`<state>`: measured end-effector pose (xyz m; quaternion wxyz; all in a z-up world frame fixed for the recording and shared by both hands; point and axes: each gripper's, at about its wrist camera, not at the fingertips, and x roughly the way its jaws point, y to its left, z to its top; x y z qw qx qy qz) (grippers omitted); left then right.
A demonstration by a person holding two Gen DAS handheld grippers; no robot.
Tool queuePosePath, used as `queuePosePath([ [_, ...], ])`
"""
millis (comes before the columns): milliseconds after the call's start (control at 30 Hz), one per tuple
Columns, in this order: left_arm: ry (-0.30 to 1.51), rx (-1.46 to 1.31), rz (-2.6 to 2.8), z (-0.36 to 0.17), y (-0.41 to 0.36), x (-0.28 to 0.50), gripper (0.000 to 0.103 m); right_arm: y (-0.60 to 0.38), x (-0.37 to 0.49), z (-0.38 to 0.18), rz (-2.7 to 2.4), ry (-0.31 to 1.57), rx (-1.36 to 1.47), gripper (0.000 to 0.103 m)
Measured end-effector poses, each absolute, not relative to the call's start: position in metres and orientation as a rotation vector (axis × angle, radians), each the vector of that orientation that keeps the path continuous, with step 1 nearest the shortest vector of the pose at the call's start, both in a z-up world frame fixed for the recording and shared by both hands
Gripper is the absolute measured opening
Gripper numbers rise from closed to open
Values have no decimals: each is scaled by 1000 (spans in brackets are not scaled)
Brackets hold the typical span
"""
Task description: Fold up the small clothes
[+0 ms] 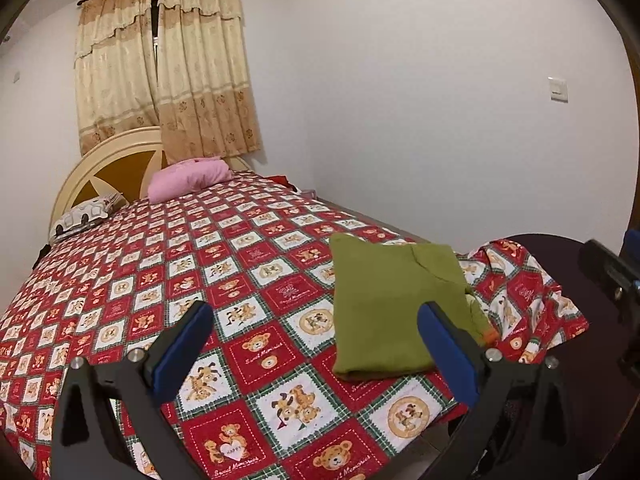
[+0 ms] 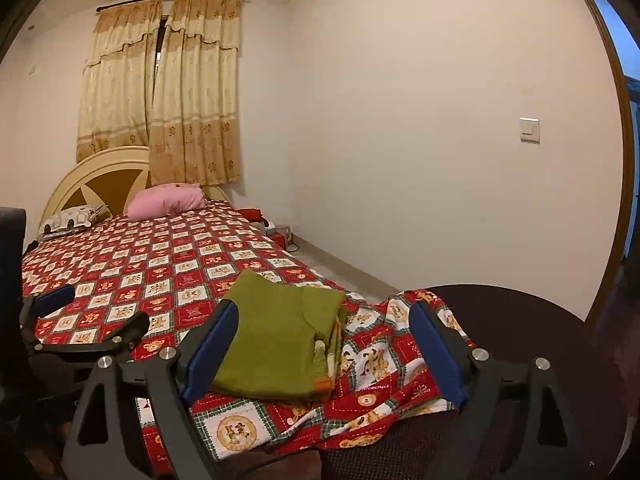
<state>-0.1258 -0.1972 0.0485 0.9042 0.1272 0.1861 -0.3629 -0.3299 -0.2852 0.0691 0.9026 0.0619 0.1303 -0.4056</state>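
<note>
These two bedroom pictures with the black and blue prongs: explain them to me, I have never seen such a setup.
The prongs are two hand-held grippers, each carrying a wide-angle camera that looks along its fingers. One picture comes from the left gripper, the other from the right gripper; the left one also shows at the edge of the right view. Both stand open and hold nothing. Ahead lies a bed with a red teddy-bear bedspread. On it rests a folded green garment, with a pink pillow by the headboard.
</note>
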Motion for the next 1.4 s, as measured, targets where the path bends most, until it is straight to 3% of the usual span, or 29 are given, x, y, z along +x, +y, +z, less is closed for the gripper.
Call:
queuePosePath([
  [1400,462,280,-744,39,-200,-116,103,-288,-324,62,-861,301,130,88],
])
